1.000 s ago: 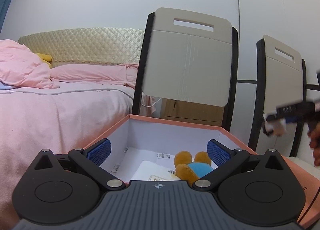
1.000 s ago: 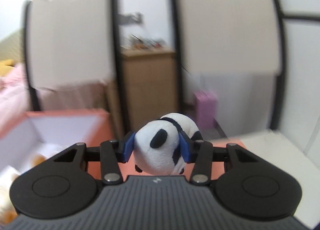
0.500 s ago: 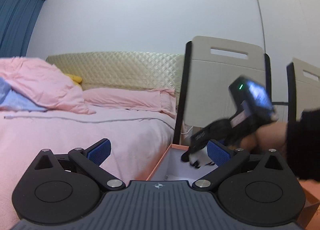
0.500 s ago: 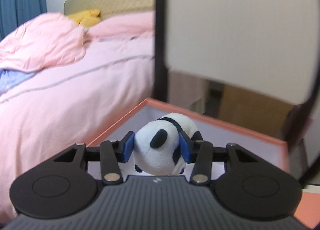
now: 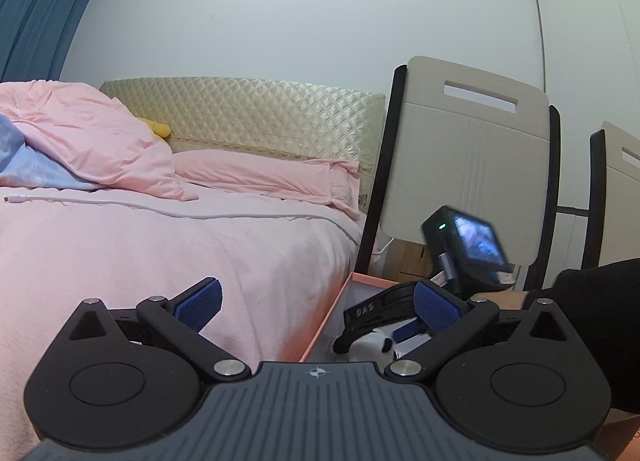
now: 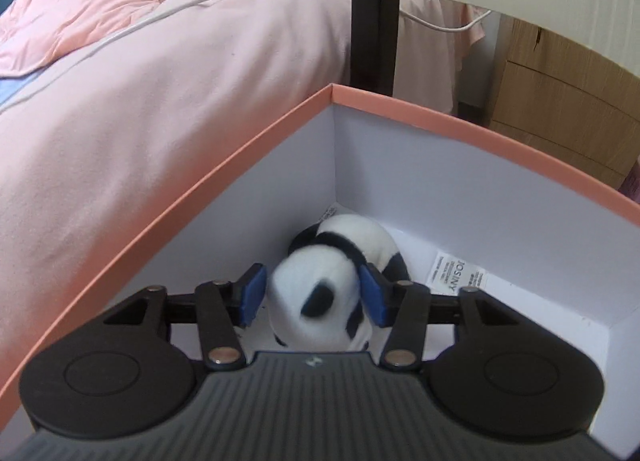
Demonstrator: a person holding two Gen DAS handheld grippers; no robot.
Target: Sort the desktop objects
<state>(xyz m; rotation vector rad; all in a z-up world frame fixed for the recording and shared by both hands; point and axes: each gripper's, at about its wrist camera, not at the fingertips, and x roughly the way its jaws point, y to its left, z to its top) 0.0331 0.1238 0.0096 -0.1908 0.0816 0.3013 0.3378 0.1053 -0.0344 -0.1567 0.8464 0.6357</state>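
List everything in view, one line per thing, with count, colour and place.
Plush panda toy: one, black and white, in the box corner.
Cardboard box: one, salmon-pink rim, white inside, beside the bed.
Bed with bedding: one, pink.
White cable: one, across the bed.
Chairs: two, beige with black frames, behind the box.
Left gripper: open, empty.
Right gripper: jaws opening, panda between them.
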